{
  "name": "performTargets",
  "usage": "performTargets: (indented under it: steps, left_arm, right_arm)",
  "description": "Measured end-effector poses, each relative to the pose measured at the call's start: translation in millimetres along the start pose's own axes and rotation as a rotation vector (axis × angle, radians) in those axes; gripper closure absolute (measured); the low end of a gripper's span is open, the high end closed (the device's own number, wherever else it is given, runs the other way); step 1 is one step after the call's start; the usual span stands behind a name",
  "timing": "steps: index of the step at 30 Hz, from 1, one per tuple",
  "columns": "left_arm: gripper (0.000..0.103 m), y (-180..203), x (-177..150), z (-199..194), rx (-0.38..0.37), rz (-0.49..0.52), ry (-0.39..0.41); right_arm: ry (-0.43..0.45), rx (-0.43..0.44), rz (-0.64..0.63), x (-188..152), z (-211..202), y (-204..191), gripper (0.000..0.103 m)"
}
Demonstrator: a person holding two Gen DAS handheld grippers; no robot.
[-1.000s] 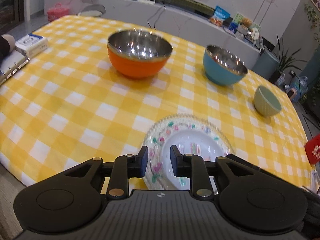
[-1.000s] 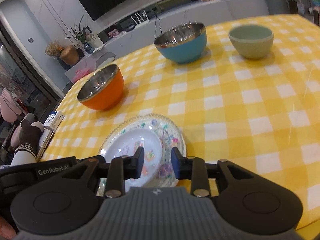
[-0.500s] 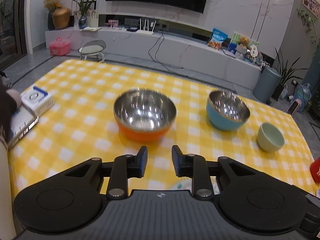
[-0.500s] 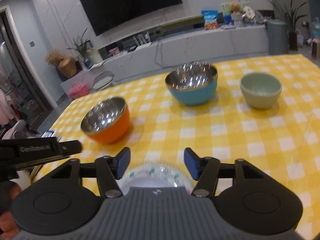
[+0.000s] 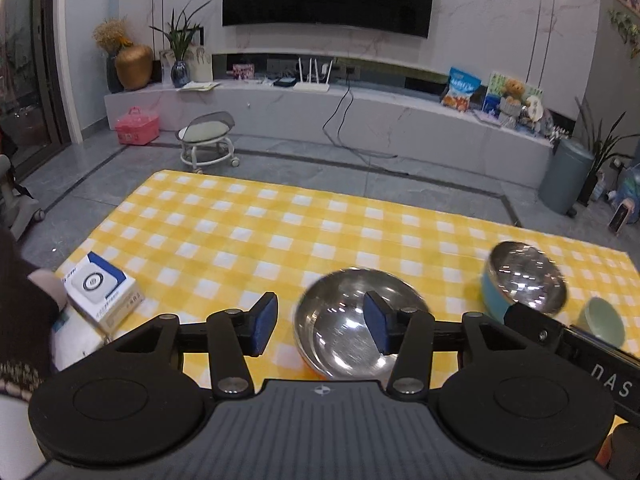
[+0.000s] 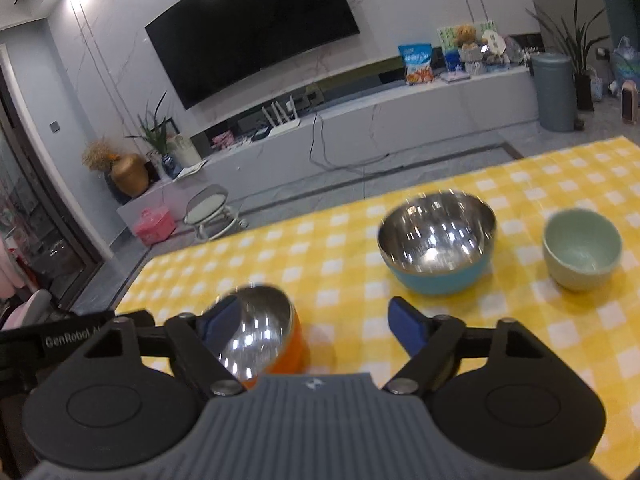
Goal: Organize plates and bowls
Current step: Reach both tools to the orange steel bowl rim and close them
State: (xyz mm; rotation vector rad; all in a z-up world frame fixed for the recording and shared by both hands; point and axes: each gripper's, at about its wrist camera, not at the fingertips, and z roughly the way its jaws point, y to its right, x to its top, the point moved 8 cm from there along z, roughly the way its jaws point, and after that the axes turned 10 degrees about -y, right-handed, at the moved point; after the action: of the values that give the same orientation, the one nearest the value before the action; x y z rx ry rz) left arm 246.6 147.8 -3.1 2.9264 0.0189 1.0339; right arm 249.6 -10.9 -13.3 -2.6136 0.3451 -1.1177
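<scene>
L gripper [image 5: 320, 330] now wide, empty | R gripper [image 6: 312, 326] wide, empty | both lifted; plate gone fr view | orange bowl [image 5: 344, 336] ahead

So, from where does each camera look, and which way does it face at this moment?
Left wrist: sits behind the open left gripper, facing across the yellow checked table toward the TV wall; the orange bowl lies just ahead.
Right wrist: sits behind the open right gripper, facing the same wall from further right; the left gripper's body shows at its left edge.
Shared: orange bowl, blue bowl, green bowl.
</scene>
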Motion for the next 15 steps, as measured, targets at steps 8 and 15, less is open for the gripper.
performTargets:
  steps: [8,15]
  left_arm:
    - [0.046,-17,13,41,0.044,0.016,-0.052]
    - [0.047,-17,-2,77,0.033,0.009,-0.142]
  right_arm:
    - [-0.051,-0.007,-0.014,7,56,-24,0.022]
    - [-0.096,-0.041,-0.052,-3,86,-28,0.027]
